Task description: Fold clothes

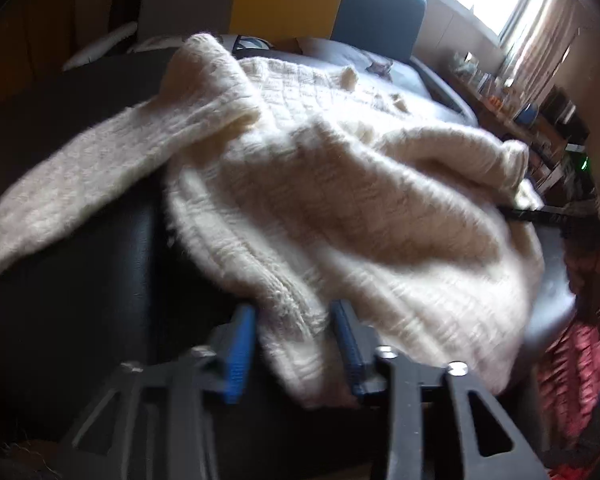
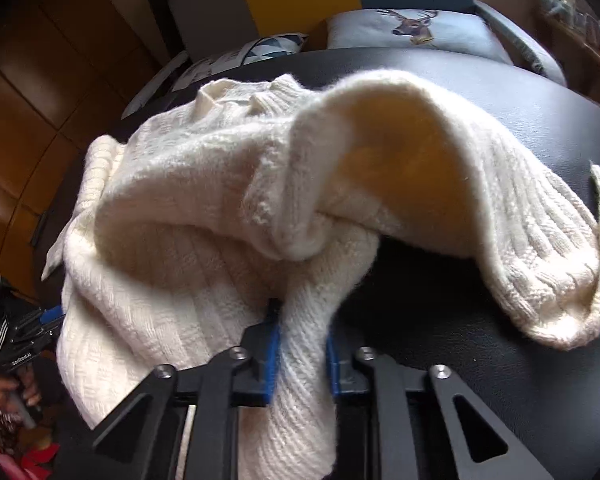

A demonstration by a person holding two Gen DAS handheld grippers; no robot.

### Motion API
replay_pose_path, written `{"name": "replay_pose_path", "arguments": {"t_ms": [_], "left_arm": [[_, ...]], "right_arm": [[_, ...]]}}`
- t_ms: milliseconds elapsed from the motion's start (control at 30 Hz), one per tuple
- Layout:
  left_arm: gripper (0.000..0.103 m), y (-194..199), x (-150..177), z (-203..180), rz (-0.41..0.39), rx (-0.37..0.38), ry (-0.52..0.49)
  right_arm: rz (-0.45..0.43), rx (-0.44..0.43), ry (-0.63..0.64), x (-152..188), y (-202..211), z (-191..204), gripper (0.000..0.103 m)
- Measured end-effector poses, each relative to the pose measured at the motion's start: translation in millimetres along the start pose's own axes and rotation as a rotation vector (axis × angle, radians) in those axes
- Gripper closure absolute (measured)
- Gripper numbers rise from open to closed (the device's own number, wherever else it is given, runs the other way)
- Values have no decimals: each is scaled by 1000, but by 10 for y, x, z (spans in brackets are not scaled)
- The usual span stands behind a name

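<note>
A cream knitted sweater (image 1: 320, 184) lies bunched on a black padded surface (image 1: 80, 280). My left gripper (image 1: 296, 344) is shut on a fold of its hem, with knit filling the space between the blue pads (image 1: 236, 356). In the right wrist view the sweater (image 2: 204, 184) is lifted into a hump, one sleeve (image 2: 512, 240) drooping to the right. My right gripper (image 2: 302, 352) is shut on another part of the knit edge. The collar (image 2: 256, 96) lies at the far side. The left gripper (image 2: 32, 336) shows at the left edge of the right wrist view, held by a hand.
The black surface (image 2: 520, 360) extends to the right and front. Behind it are a deer-print cushion (image 2: 412, 28), a patterned cushion (image 2: 256, 50) and a blue chair back (image 1: 380, 12). Cluttered shelves (image 1: 540, 116) stand at the right by a bright window. Wooden panelling (image 2: 32, 92) is at the left.
</note>
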State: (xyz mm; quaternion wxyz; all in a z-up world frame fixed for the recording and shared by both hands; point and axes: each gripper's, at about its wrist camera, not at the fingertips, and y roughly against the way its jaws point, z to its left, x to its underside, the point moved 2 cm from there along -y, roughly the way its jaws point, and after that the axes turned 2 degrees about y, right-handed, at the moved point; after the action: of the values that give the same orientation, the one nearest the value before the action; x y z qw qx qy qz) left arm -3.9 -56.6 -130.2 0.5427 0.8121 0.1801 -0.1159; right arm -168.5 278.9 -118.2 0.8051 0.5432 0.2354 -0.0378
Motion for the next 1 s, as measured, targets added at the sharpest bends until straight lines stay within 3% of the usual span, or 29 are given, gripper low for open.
{"name": "replay_pose_path", "arguments": {"t_ms": [167,367,533,700,867,1000], "left_arm": [[93,52,-157,-21,-3,80,42],[93,482,-428,-142,-70,142,-14],[93,752,-604,-239,-87,202,-38],[93,908,-735,-145,-80,178,-24],[92,526,-564,83,45,42,-9],[91,158,-322,190,132,-5,6]], "right_arm": [[-34,-42,-3,-46,308,122,89],[-53,-108,-12,-109,711,282,90],[-31,-222,-33,40,1031,420,90],[-23,-340,-37,253,1315,598,90],[65,-279,-38,525,1017,606,90],[167,-229,-74,797,607,476,87]]}}
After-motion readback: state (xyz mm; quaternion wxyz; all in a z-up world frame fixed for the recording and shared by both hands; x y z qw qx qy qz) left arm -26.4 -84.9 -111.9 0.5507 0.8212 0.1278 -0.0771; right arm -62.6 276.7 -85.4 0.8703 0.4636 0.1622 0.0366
